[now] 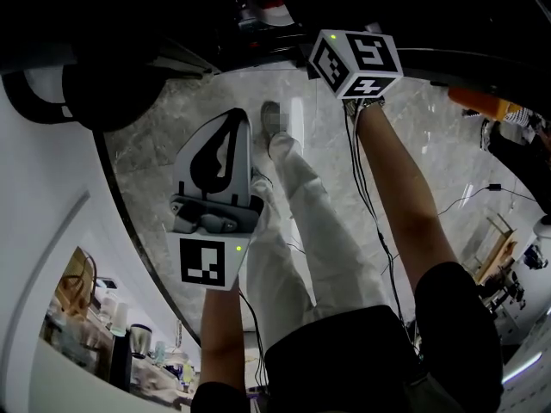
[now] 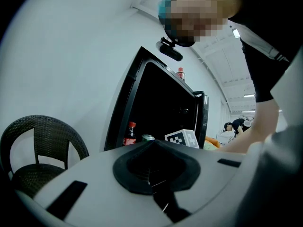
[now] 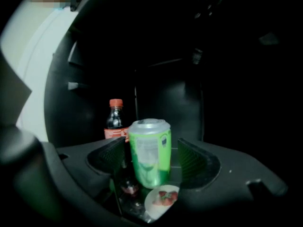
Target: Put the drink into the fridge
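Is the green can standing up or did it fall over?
Standing up. The can is straight, its top facing up, between the right gripper's parted jaws.

Fridge shelf [image 3: 126, 201] — can [image 3: 149, 152] (green), bottle [image 3: 115, 119]

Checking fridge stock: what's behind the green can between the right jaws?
Behind the green can, to its left, stands a red-capped cola bottle. Beyond that the fridge is too dark to tell.
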`<state>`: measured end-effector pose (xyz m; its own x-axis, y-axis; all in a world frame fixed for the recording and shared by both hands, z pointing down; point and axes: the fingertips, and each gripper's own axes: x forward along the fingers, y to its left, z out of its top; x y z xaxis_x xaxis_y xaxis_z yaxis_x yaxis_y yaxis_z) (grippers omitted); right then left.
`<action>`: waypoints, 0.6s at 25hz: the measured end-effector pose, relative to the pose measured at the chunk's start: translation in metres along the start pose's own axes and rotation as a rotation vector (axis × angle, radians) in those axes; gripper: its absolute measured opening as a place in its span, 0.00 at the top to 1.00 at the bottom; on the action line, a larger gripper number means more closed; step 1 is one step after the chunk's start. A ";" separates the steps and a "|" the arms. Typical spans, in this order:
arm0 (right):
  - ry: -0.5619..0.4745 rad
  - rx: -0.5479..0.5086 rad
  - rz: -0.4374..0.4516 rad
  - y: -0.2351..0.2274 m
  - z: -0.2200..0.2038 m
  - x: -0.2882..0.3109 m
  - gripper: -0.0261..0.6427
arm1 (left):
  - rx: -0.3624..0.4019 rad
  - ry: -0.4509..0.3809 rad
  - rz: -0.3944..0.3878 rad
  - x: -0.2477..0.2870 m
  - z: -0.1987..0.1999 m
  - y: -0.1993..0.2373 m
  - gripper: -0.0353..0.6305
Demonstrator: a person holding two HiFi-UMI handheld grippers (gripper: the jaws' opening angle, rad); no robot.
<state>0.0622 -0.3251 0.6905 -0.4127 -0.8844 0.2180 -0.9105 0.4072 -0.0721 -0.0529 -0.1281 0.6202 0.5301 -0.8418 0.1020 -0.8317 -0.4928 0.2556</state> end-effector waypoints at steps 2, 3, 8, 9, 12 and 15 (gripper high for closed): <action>-0.010 0.031 -0.014 0.001 -0.002 -0.012 0.46 | -0.003 0.005 -0.006 -0.002 -0.002 -0.001 0.93; -0.017 0.045 -0.024 0.002 -0.002 -0.020 0.46 | -0.002 0.008 -0.011 -0.003 -0.003 -0.002 0.93; -0.029 0.092 -0.033 0.019 -0.009 -0.057 0.47 | 0.007 0.017 -0.045 -0.014 -0.005 -0.014 0.93; -0.023 0.093 -0.026 0.023 -0.011 -0.062 0.47 | 0.008 0.020 -0.050 -0.016 -0.005 -0.016 0.93; -0.002 0.088 0.002 0.039 -0.016 -0.078 0.47 | 0.011 0.028 -0.068 -0.020 -0.005 -0.022 0.93; 0.009 0.077 0.007 0.051 -0.017 -0.094 0.57 | 0.011 0.031 -0.082 -0.024 -0.004 -0.026 0.93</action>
<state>0.0550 -0.2174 0.6833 -0.4190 -0.8794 0.2262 -0.9071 0.3940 -0.1481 -0.0434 -0.0948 0.6151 0.6009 -0.7916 0.1107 -0.7872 -0.5622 0.2534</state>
